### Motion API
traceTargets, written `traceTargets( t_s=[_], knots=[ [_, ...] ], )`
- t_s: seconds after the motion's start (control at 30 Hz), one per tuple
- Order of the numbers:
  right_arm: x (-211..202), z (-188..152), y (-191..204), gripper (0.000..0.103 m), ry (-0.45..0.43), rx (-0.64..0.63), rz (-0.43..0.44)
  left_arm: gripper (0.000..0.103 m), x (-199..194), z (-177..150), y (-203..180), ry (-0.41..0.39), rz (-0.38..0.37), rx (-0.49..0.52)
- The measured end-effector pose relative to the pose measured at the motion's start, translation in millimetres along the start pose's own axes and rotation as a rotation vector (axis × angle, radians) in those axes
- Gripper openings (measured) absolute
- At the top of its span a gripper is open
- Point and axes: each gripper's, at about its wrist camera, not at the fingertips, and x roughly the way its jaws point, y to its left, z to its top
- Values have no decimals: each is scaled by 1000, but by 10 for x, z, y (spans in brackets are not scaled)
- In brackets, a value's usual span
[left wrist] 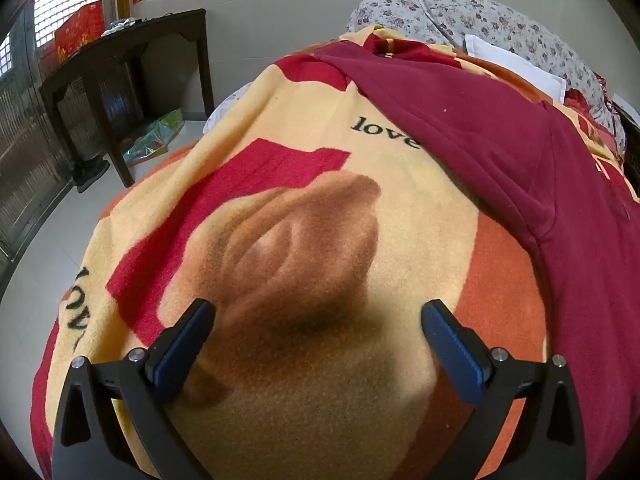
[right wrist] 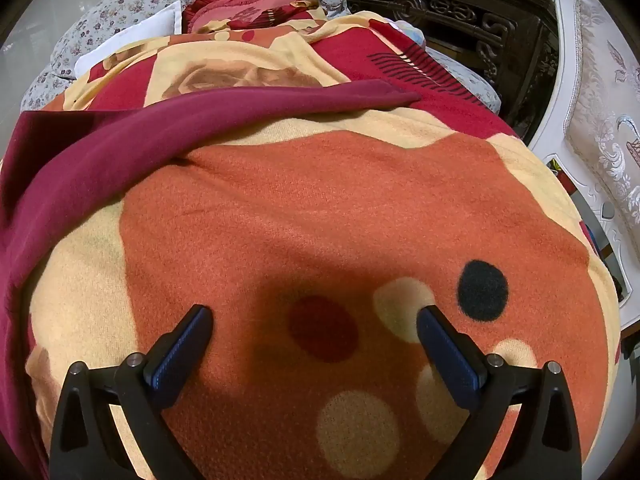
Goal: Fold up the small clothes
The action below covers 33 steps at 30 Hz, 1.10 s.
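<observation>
Both my tools hang over the bed with nothing in them. The left gripper (left wrist: 318, 312) has its jaws spread wide above bare patterned blanket (left wrist: 288, 160), and the right gripper (right wrist: 314, 318) is just as wide, over the orange dotted part of that blanket. Neither touches cloth.

The maroon garment (left wrist: 500, 128) lies flat between the two: ahead and to the right of my left gripper, ahead and to the left of my right one, where one long sleeve (right wrist: 208, 116) runs across in front of the fingers. So I judge the folding has not begun; the step in hand is reaching in and taking hold.

To do it well, I would bring each gripper inward to the garment's near hem or a sleeve end, come in low, and pinch only the maroon layer. The fleece beneath is soft and could be caught along with it. Matching grips on both sides should keep the fold square.
</observation>
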Motion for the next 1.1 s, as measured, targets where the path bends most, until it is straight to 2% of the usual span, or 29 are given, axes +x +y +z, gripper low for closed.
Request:
traceTargets(
  t_s=[0.27,0.43,0.53,0.67,0.77,0.87,1.1],
  knots=[
    [32,7,1,103,-1,0,0,103,-3,-23,-19,5,22,30],
    [49,10,1,103,2,-1,1,103,-194,-55,-101,9,30,85],
    [-33,-19,-28,103,35,-1,46,103,-426,-89,-130,-19,2,105],
    [-426,-181,-37,103,13,30,172,103,-791,-118,-200,-65,-28,120],
    [-817,-300,64,103,2,-21,202,103,-1023,-106,-311,-88,-84,144],
    [-1247,-366,216,103,18,-42,304,103,-1255,-117,-462,-95,-146,183],
    [-2174,-482,449,103,-14,-187,384,103,-1609,-185,-761,-153,-204,263]
  ],
)
